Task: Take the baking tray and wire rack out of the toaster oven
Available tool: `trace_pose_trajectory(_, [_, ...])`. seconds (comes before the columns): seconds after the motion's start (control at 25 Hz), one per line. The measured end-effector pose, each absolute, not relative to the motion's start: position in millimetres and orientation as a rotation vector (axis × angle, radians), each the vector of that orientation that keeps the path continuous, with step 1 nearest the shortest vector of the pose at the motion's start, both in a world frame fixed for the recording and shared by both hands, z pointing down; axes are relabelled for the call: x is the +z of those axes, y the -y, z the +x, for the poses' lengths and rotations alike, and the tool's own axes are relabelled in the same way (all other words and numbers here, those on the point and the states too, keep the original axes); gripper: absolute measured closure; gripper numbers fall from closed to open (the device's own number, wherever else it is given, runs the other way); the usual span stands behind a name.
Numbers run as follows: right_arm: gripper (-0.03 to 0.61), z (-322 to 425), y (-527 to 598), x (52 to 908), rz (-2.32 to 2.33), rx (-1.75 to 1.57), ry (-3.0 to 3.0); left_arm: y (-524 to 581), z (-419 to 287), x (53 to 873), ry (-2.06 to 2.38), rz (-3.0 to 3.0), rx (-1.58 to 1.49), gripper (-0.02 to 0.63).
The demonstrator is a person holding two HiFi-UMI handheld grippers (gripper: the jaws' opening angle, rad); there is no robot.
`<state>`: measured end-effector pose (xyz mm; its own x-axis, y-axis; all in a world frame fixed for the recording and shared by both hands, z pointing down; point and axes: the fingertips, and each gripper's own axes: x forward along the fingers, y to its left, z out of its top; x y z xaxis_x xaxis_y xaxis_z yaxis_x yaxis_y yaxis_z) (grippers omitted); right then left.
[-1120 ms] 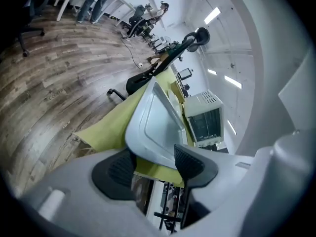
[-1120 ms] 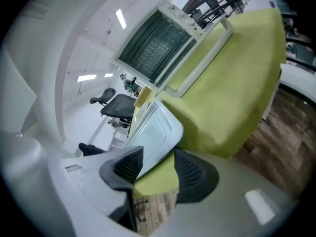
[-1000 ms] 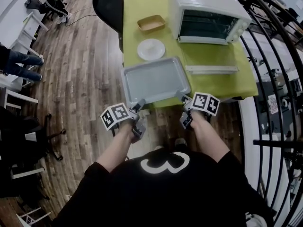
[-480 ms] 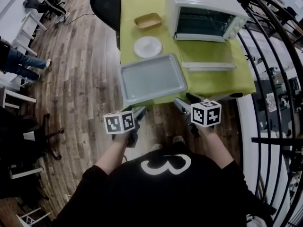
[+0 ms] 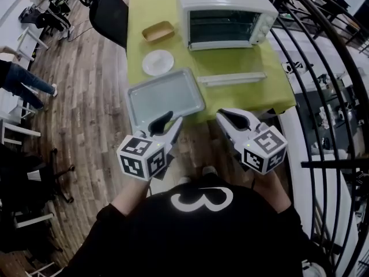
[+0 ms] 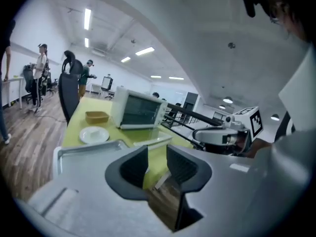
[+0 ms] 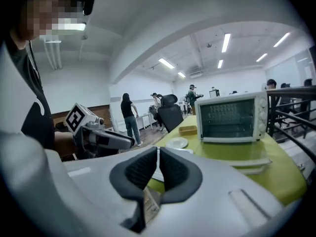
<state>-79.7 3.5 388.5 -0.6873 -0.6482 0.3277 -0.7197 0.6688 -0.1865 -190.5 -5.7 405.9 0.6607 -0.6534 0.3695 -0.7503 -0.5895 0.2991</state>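
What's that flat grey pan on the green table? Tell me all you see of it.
It is a baking tray: a shallow rectangular pan with rounded corners and a low raised rim, seemingly dull grey metal. Empty, it lies flat on the yellow-green cloth at the table's near left corner, outside the toaster oven. A white plate sits just beyond it, apart. Only the cloth touches it.

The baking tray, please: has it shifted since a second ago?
No. The baking tray still lies in front of the white plate, at the near edge of the table.
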Motion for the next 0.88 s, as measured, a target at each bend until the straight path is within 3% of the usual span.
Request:
trace_pose_trajectory(0.28, [0.575,1.3,15.9,344.1,1.214,0.252,2.689,15.1,-87.4,331.0,1.002,2.662,0.189,0.599])
trace_pose_trajectory(0.88, [0.575,137.6,23.0,311.6,1.259,0.062,2.689,24.8,59.9,302.7,0.984,2.768,0.165,0.603])
